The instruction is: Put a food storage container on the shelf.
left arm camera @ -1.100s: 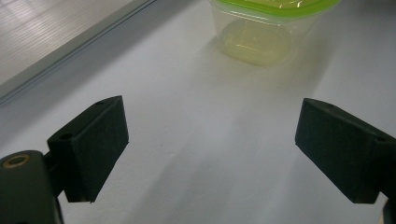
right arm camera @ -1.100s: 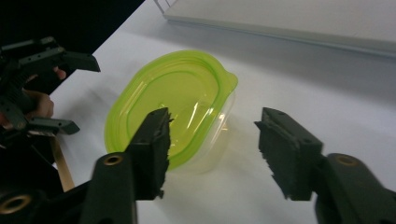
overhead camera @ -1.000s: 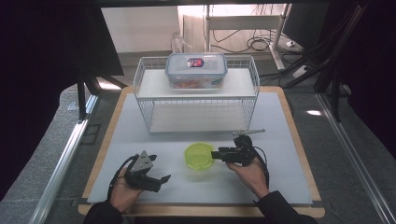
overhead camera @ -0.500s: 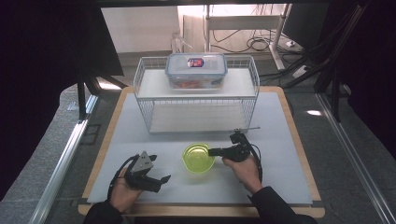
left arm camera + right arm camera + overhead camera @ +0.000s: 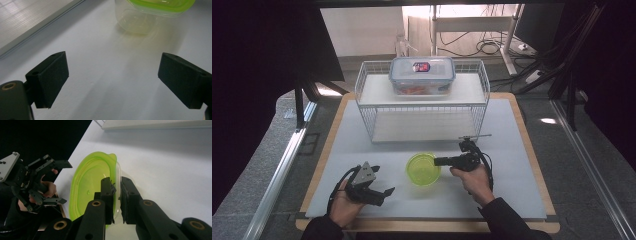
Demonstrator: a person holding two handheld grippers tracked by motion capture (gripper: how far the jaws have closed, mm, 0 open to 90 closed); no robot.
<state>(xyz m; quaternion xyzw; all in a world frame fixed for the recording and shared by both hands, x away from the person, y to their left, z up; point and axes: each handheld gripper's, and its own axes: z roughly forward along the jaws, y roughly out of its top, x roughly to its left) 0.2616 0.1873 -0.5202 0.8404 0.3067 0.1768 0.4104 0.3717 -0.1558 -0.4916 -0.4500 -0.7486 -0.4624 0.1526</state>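
A round clear container with a lime-green lid sits on the white board in front of the wire rack. My right gripper reaches in level from the right. Its jaws have just been closing, and they now pinch the container's rim between them, one pad over the green lid and one against the clear wall. My left gripper rests low on the board to the container's left, open with nothing between its pads. The container stands a short way beyond them.
A white wire rack stands at the back of the board, with a clear blue-rimmed food box on its top shelf. The white board has a wooden border. My left gripper and its hand appear in the right gripper view.
My right gripper slid left up to the green-lidded container and its jaws closed on the rim. The left gripper kept still.
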